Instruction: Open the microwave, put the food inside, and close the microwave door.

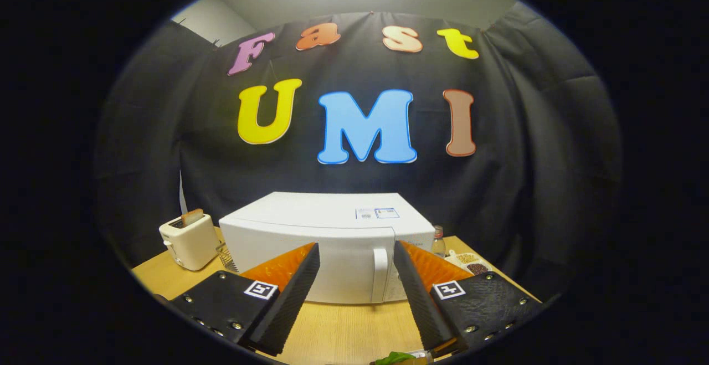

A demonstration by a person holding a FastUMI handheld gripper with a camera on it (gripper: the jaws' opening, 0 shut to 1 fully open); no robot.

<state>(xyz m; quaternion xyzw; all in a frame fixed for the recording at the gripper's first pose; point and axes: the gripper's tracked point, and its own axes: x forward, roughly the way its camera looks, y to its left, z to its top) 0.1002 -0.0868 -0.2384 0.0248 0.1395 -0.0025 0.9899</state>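
A white microwave stands on the wooden table ahead of me, its door shut. Its white vertical handle sits on the right side of the door and shows in the gap between my fingers, nearer the right one. My gripper is open, fingers spread wide, with nothing between them, and it stays short of the door. A bit of green food peeks in near the table's front, below the right finger; most of it is hidden.
A cream toaster with a slice of bread in it stands left of the microwave. Right of the microwave are a small bottle and a white dish holding beans or grains. Black cloth walls the back.
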